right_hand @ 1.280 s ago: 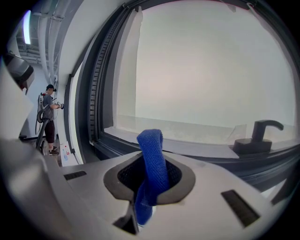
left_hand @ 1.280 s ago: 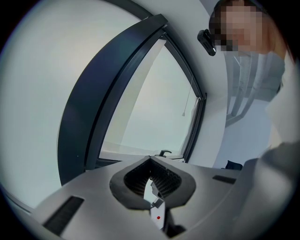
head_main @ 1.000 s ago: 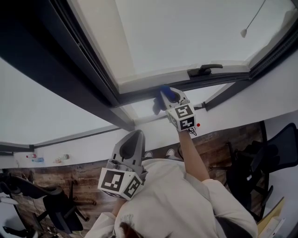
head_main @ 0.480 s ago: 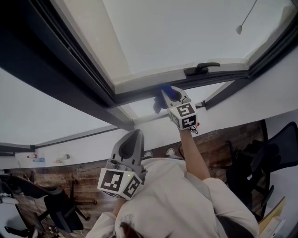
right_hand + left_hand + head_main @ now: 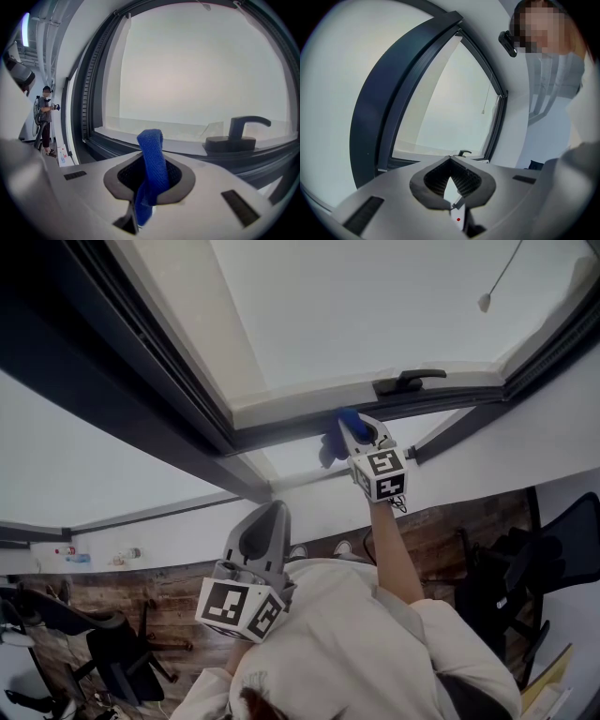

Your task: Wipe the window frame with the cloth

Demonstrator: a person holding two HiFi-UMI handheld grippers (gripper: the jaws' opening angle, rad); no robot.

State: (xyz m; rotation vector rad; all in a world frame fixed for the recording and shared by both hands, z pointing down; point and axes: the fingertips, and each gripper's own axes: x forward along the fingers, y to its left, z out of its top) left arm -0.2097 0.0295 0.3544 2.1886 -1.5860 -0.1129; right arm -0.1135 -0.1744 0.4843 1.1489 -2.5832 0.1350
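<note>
Pinched between jaws of grey right gripper [image 5: 150, 176]: blue woven cloth strip [image 5: 151, 154], tip up at dark window frame lower rail [image 5: 281, 434], just left of black window handle [image 5: 410, 381]. Rail runs sideways, so probably a wipe along it. Grey left gripper [image 5: 267, 526] pressed together, empty, well below.

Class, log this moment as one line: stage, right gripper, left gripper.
stage: wiping | right gripper: shut on blue cloth, at window frame near handle | left gripper: shut, empty, back from window
</note>
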